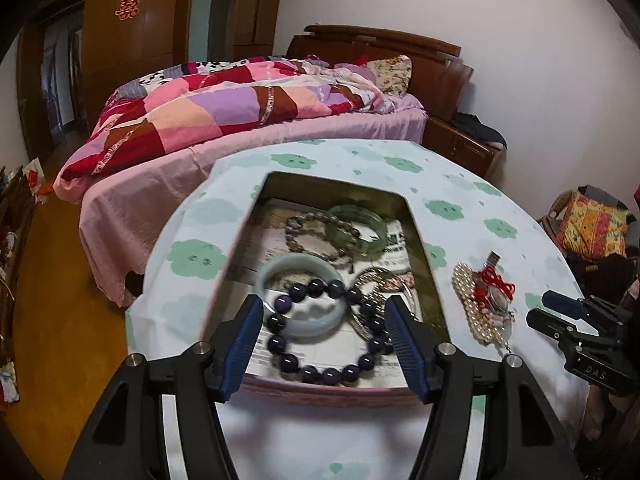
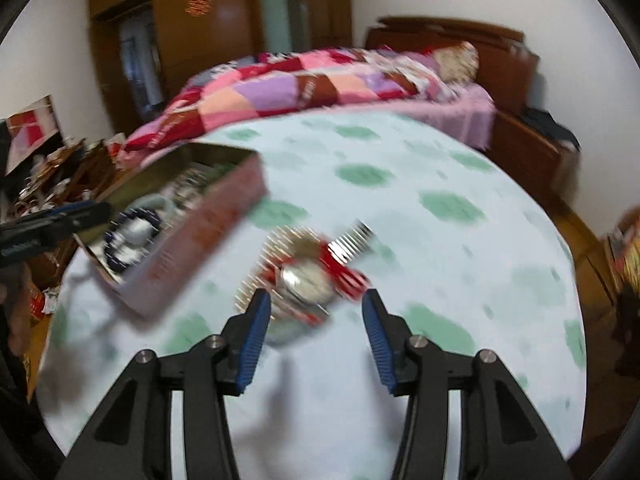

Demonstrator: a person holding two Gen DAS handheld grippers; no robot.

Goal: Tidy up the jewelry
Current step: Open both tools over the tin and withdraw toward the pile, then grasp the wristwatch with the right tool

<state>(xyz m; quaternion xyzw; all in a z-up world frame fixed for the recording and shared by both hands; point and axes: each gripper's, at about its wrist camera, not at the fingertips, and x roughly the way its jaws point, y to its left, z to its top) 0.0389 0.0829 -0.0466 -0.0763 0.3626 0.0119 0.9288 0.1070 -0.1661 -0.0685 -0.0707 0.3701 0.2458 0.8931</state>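
An open pink box [image 1: 332,394] sits on the table and holds several bracelets. A dark purple bead bracelet [image 1: 320,332] lies in its near end over a pale jade bangle [image 1: 300,300]. A green bangle [image 1: 356,230] and a brown bead bracelet [image 1: 316,236] lie farther back. My left gripper [image 1: 324,312] is open above the purple bracelet. A pile of pearl strands, red cord and a watch [image 1: 486,300] lies on the cloth right of the box. My right gripper [image 2: 316,304] is open just before this pile [image 2: 308,276]. The right wrist view is blurred.
The round table has a white cloth with green flower prints [image 1: 460,200]. A bed with a patchwork quilt [image 1: 224,108] stands behind it. A wooden wardrobe [image 1: 132,32] lines the far wall. Clutter lies on the floor at left [image 2: 52,172].
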